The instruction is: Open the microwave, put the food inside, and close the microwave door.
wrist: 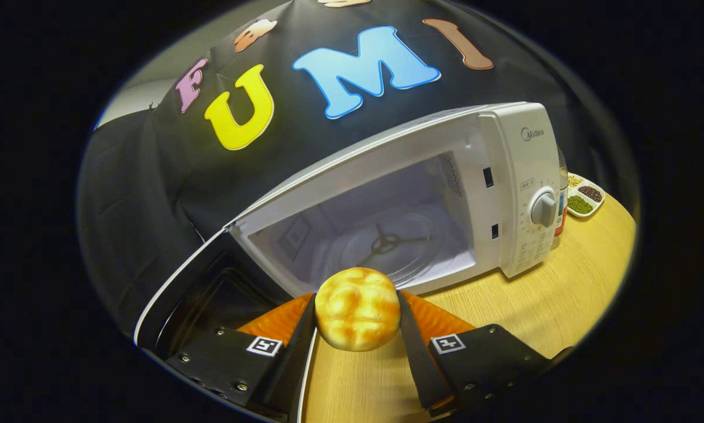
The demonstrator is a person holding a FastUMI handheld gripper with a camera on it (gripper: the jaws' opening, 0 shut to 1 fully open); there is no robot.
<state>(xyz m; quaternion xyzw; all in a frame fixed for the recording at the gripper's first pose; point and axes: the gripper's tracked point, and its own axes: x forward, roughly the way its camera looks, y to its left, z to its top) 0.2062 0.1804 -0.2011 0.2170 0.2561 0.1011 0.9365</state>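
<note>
A round golden bread bun sits between my two fingers, and my gripper is shut on it, holding it above the wooden table. Just beyond the bun stands a white microwave with its cavity exposed. Inside I see the glass turntable on its roller ring. The microwave's dark door hangs swung out to the left, beside my left finger. The bun is in front of the cavity's lower lip, outside the cavity.
The microwave's control panel with a round knob faces me on the right. Behind the microwave's right side stand a bottle and a small divided dish of beans and grains. Light wooden table stretches to the right.
</note>
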